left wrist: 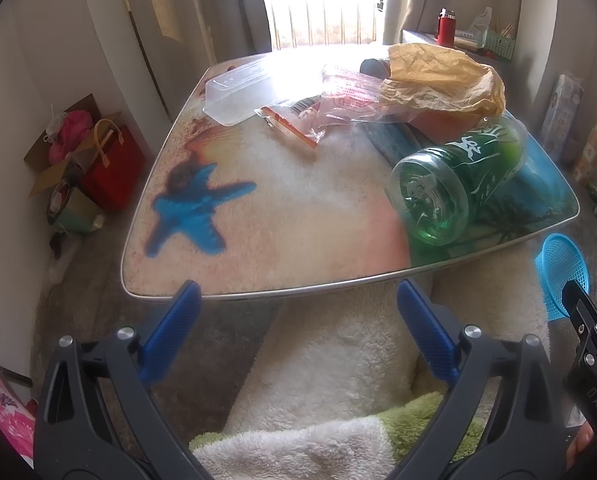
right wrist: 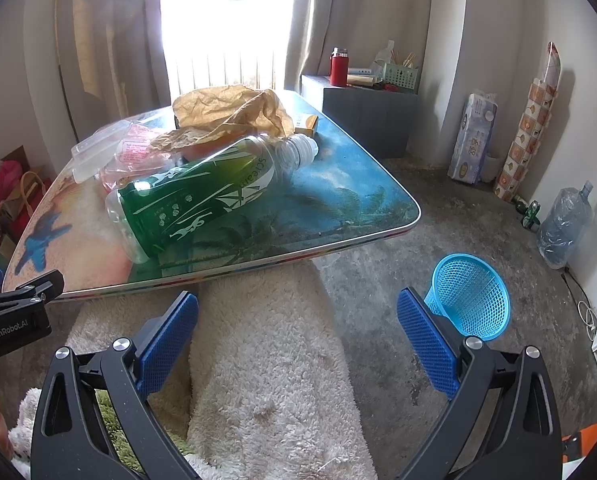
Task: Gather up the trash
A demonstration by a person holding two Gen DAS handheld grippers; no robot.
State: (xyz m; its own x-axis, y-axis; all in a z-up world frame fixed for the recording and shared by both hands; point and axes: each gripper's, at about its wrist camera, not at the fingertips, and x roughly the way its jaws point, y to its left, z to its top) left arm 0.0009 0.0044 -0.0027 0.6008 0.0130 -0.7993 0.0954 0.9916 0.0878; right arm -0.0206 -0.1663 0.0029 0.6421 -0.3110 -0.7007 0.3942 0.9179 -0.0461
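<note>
Both wrist views face forward over the near table (left wrist: 258, 240) edge; sharing perhaps most of it.

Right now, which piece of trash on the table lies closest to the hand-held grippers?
The green plastic bottle, on its side with its base toward the near table edge. The crumpled brown paper, clear bags and clear container lie farther back.

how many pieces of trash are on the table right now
5 that show: a green bottle lying at the near edge, crumpled brown paper behind it, a clear plastic bag and clear container to its left, a small orange box far right. More may be hidden underneath.
</note>
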